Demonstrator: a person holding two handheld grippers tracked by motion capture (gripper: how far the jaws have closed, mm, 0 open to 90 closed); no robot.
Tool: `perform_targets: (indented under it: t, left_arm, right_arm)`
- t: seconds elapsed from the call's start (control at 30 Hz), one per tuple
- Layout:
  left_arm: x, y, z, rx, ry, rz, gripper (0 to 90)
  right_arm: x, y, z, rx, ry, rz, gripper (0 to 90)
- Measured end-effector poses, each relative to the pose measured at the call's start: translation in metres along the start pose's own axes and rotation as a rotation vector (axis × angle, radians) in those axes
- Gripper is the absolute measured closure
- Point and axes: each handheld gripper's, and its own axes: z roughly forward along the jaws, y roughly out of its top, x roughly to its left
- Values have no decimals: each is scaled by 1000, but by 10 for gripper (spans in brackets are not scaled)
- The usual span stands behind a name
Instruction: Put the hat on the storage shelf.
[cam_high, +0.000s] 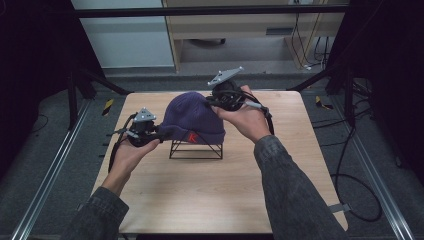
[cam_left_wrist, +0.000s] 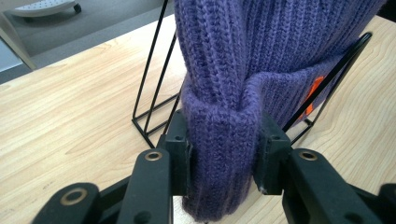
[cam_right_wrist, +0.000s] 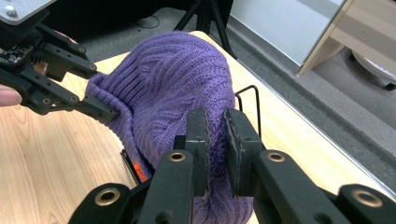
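Grey floor goes all around a light wooden worktop (cam_high: 200, 195), and black frame bars stand at its sides. Behind it there is a pale cupboard and some loose cables on the floor. Near the middle of the worktop, toward the far side, stands a thin black wire stand (cam_high: 196, 149). A purple knit hat (cam_high: 192, 117) sits over the top of the stand like a dome. The hat has a folded brim at the bottom, and a small red mark (cam_high: 192, 138) shows on the brim at the front. A person reaches in with both arms in dark grey sleeves. The left hand (cam_high: 131, 155) holds the left hand-held gripper (cam_high: 159, 131) at the left side of the hat. In the left gripper view, its two black jaws are squeezed on a bunched piece of the hat's brim (cam_left_wrist: 223, 140), and the wire stand (cam_left_wrist: 154, 88) shows just behind. The right hand (cam_high: 247, 120) holds the right hand-held gripper (cam_high: 209, 102) up by the far right side of the hat, near the top. In the right gripper view, its jaws are close together with a pinch of the hat's purple knit (cam_right_wrist: 215, 126) between them, so it grips the hat too. That view also shows the left hand-held gripper (cam_right_wrist: 109, 113) farther off, biting the brim.
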Motion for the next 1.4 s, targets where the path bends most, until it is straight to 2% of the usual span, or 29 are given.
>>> perform_targets:
  t: [0.27,0.43,0.77,0.87,1.03,1.1,1.2,1.27,1.4]
  left_arm:
    - [-2,-8,5,18,-4,5,634]
    - [-2,-12,7,13,-2,33,622]
    - [-1,-21,12,11,-31,9,599]
    - [0,-25,15,7,-39,-10,589]
    - [0,-30,18,18,-37,-17,573]
    - [0,-31,19,23,-43,-17,562]
    - [0,-34,21,42,-48,6,544]
    - [1,-36,22,40,-61,-7,536]
    - [3,-40,22,32,-49,-35,541]
  right_arm:
    - [3,-5,6,23,6,-8,808]
    - [4,-7,8,30,6,-8,807]
    - [7,-8,11,31,10,-11,808]
    - [8,-10,12,35,7,-9,809]
    - [11,-13,16,43,18,-8,809]
    - [11,-13,17,43,19,-12,809]
    - [12,-13,17,45,25,-16,811]
    - [13,-13,18,48,29,-20,811]
    - [15,-14,20,52,29,-20,811]
